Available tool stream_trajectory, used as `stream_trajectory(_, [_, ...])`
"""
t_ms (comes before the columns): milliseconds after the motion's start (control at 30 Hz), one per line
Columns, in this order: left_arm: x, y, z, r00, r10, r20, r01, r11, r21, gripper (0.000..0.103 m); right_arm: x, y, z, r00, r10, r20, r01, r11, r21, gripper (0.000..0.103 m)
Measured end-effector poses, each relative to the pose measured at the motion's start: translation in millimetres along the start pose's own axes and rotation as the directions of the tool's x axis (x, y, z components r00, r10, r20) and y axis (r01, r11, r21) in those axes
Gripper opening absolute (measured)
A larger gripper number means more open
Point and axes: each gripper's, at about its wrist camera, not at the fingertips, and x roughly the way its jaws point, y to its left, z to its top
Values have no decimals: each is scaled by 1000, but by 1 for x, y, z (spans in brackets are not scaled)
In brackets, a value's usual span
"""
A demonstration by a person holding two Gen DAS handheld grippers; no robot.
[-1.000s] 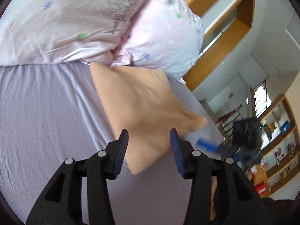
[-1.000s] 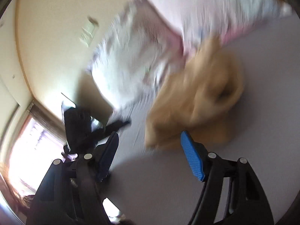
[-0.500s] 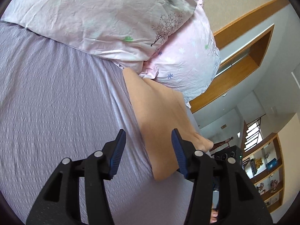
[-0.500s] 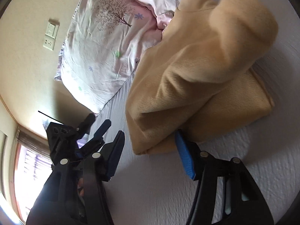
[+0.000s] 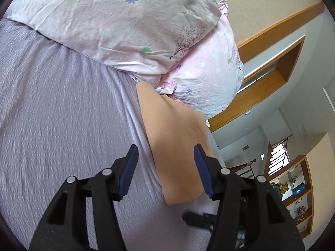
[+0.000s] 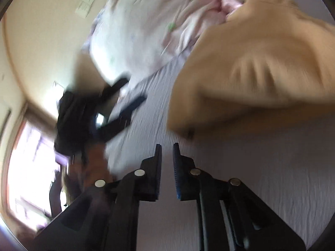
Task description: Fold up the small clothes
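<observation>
A peach-orange folded garment (image 5: pixel 175 146) lies on the lilac bed sheet (image 5: pixel 62 125), its far end against the pillows. My left gripper (image 5: pixel 165 152) is open and empty, hovering over the garment's near left part. In the blurred right wrist view the same garment (image 6: pixel 261 67) bulges at the upper right. My right gripper (image 6: pixel 167 146) has its jaws nearly closed with a narrow gap and nothing between them, just short of the garment's near corner. The left gripper (image 6: pixel 117 108) shows there as a dark blur at the left.
Two pale pink flowered pillows (image 5: pixel 125 25) lie at the head of the bed. The bed's right edge runs close beside the garment (image 5: pixel 213 146). Beyond it are a wooden-framed opening and shelves (image 5: pixel 293 188). A window (image 6: pixel 27 156) glows at the left.
My right gripper has closed from wide open to nearly shut and pulled back from the garment. My left gripper has tilted, so the garment now sits further right in its view.
</observation>
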Motion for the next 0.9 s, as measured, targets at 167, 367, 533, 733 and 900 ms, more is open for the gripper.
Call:
stream_trajectory(167, [4,-8,-3,999,-24,-27,25,999,37,56,-95,-22,5,915,-180,360,157,983,92,17])
stream_trajectory(367, [11,-26,-10,998,-16,-55,23,990,141,62,-90,-49,22,895,-311,320,257,946,200,28])
stream_trajectory(533, [16,-29,-14,996,-14,-83,27,986,165,62,-73,-47,32,850,-435,298,394,899,189,6])
stream_trajectory(733, [19,-26,-15,995,-2,-101,18,987,162,62,-70,-48,37,859,-475,190,444,877,184,12])
stream_trajectory(900, [27,-28,-16,993,29,-115,-9,984,177,63,-96,-23,82,840,-428,334,407,903,135,85])
